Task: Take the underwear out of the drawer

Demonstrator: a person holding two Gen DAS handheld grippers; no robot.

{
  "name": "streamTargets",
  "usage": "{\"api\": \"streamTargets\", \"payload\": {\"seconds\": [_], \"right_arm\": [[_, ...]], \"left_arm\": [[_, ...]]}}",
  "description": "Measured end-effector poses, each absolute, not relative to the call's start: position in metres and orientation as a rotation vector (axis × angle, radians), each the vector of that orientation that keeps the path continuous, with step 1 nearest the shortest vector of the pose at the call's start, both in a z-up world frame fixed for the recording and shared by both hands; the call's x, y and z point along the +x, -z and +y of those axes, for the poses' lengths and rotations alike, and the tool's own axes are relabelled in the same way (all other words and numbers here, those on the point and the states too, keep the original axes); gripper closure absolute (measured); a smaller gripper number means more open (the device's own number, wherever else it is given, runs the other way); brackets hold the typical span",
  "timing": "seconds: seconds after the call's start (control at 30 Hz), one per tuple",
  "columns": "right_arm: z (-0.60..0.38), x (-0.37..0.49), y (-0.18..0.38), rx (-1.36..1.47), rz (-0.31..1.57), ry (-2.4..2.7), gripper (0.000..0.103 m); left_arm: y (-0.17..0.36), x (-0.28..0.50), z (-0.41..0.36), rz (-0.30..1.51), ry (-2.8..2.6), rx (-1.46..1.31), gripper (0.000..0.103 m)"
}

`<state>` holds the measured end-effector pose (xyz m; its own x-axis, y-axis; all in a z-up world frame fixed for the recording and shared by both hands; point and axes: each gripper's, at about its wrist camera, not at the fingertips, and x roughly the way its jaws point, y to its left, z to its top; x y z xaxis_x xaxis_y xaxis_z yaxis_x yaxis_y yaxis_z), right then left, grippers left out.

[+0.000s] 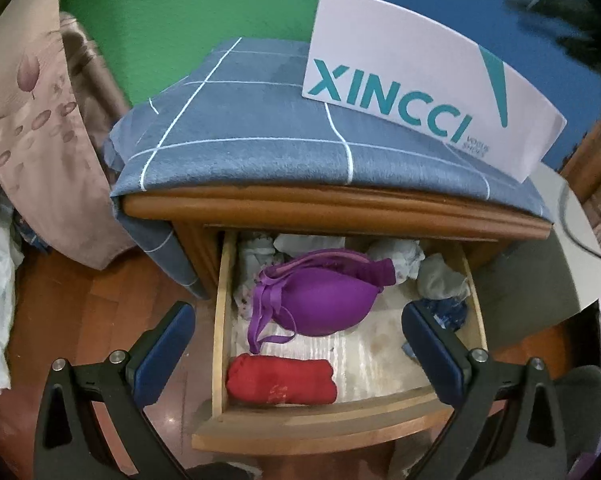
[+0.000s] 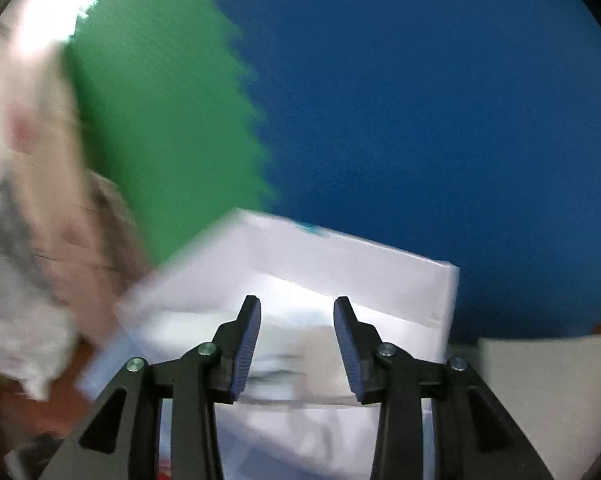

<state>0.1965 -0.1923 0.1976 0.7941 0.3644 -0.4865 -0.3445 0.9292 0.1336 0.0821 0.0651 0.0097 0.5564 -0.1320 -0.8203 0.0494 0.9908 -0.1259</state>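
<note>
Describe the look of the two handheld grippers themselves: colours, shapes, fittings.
The left gripper and the right gripper look alike: two black, angular plastic fingers with triangular cut-outs, joined by round silver bolts. Each finger ends in a dark blue pad; in the right wrist view the pads show fine ribbing. No cables, markings, hands or sleeves show in either view.

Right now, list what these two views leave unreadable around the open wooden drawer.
- Left wrist view: the crumpled pale garments at the drawer's back run under the nightstand's top.
- The dark blue patterned cloth is partly behind a left gripper finger.
- Right wrist view: motion blur smears the white box; the drawer is out of frame.
</note>
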Motion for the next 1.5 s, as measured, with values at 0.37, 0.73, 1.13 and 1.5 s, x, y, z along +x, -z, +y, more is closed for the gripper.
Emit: {"api": "streamTargets", "payload": {"seconds": [0.37, 0.73, 1.13, 1.5], "right_arm": [[-0.218, 0.034, -0.064, 0.132, 0.67, -0.504, 0.042], [-0.24, 0.013, -0.041, 0.28, 0.712, -0.585, 0.042], [-0.281, 0.009, -0.05, 0.474, 0.698, -0.678, 0.042], [-0.307, 0.012, -0.046, 0.594, 0.696, -0.714, 0.042]], "left_arm": [[0.011, 0.086, 0.062, 1.062, 0.093, -0.083, 0.001], [0.058, 0.107, 0.069, 1.213, 0.096, -0.309, 0.001], [0.109, 0.122, 0.054, 1.2, 0.007, -0.718, 0.002], [0.141, 0.127, 0.06, 1.189, -0.193, -0.896, 0.001]]}}
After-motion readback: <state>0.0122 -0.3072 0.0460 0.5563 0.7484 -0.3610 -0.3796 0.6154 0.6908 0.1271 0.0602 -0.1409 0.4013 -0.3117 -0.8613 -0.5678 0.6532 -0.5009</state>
